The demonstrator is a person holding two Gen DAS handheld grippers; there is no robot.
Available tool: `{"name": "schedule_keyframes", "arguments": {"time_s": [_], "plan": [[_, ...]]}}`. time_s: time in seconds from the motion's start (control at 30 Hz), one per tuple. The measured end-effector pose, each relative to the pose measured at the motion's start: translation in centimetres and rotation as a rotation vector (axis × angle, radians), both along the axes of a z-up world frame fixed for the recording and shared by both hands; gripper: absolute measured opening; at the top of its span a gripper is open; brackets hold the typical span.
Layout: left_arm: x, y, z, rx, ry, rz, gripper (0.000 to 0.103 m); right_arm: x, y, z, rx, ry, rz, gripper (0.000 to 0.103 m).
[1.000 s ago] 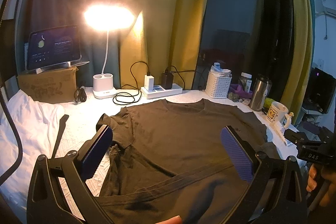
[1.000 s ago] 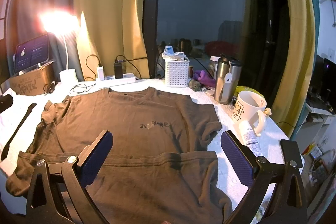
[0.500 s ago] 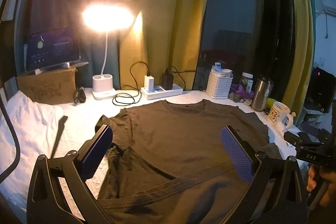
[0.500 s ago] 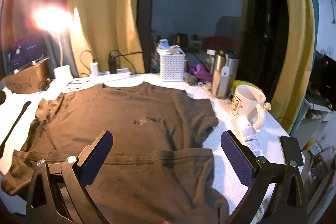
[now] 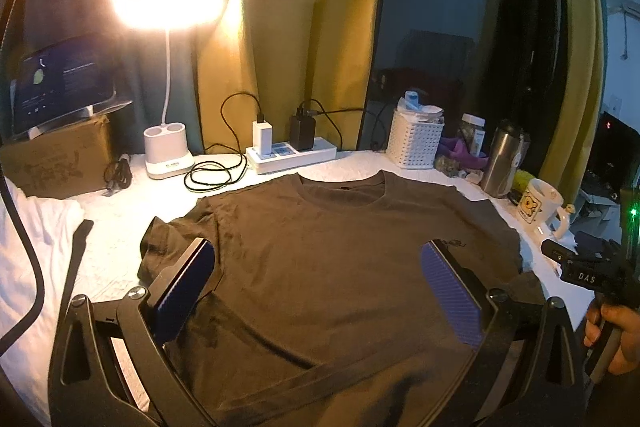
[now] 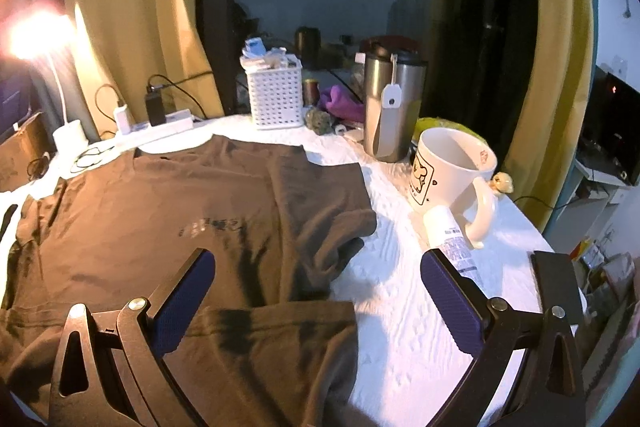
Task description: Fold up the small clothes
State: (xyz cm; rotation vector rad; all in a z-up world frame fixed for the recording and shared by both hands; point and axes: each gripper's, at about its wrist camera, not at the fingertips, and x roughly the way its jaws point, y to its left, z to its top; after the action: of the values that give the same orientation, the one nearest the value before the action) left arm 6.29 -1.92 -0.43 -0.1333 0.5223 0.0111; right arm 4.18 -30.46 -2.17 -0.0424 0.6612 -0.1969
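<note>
My dark brown cotton T-shirt lies flat on the white cloth-covered bench, with its bottom edge folded up. My left tool hangs over the shirt, wide apart and holding nothing. My right tool hangs wide apart over the shirt's right side, near the white cartoon mug.

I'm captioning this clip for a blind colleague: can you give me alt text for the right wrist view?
A dark brown T-shirt lies on a white-covered table, its bottom hem folded up, with the open right gripper hovering over its right side. Behind stand a white mug, a steel tumbler and a white basket.
</note>
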Motion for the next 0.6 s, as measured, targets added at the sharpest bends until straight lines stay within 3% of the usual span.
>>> {"name": "schedule_keyframes", "arguments": {"time_s": [0.6], "plan": [[9.3,-0.3,-2.7,0.025,0.136,0.032,0.102,10.5,-4.0,-2.5,0.012,0.130,-0.007,0.092]]}}
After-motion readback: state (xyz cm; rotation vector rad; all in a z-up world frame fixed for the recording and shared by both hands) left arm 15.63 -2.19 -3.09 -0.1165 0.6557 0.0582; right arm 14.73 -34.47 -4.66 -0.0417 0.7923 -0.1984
